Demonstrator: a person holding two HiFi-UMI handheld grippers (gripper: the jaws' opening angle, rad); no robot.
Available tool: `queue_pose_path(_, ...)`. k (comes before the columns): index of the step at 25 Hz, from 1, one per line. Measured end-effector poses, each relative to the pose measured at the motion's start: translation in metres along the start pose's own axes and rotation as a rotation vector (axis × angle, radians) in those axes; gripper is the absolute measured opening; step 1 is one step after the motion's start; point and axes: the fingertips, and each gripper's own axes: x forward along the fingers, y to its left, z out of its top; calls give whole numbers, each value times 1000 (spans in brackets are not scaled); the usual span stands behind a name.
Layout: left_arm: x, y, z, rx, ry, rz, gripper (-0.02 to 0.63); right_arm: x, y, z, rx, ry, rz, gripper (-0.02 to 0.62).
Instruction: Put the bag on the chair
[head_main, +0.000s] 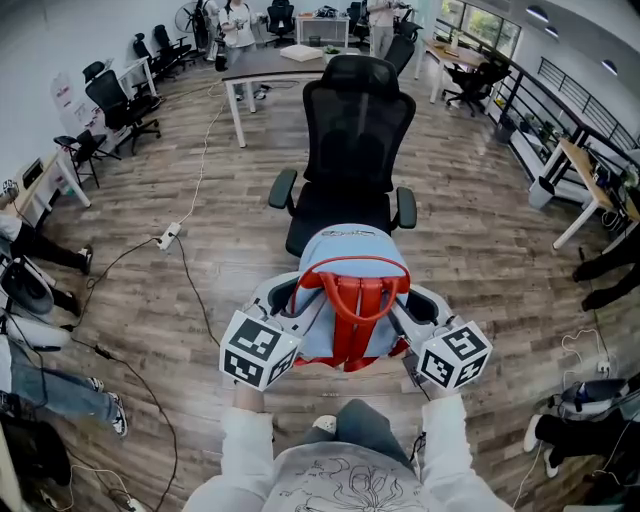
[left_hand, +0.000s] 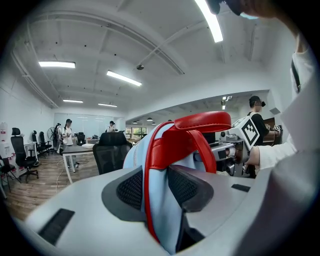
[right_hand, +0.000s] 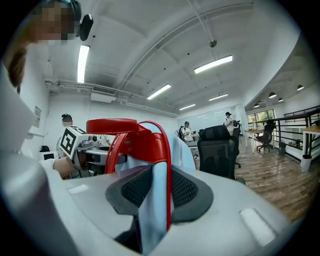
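The left hand-held gripper (head_main: 288, 303) is clamped on the left side of the light-blue bag (head_main: 347, 258), its pads pinching blue cloth and a red strap (left_hand: 159, 150); the bag is held up in the air between the two grippers, just in front of the black chair (head_main: 352, 130), its far end over the seat's front edge in the head view; the right hand-held gripper (head_main: 413, 308) is clamped likewise on the bag's right side; the chair stands on the wooden floor (head_main: 480, 230).
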Motion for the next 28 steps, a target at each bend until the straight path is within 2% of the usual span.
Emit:
queue_pose_path(13, 55, 54, -5, -29, 37, 17, 140, 63, -50, -1, 35, 31, 23, 115)
queue_pose_path(28, 180, 155, 39, -26, 32, 98, 140, 181, -171, 47, 21, 33, 100, 114)
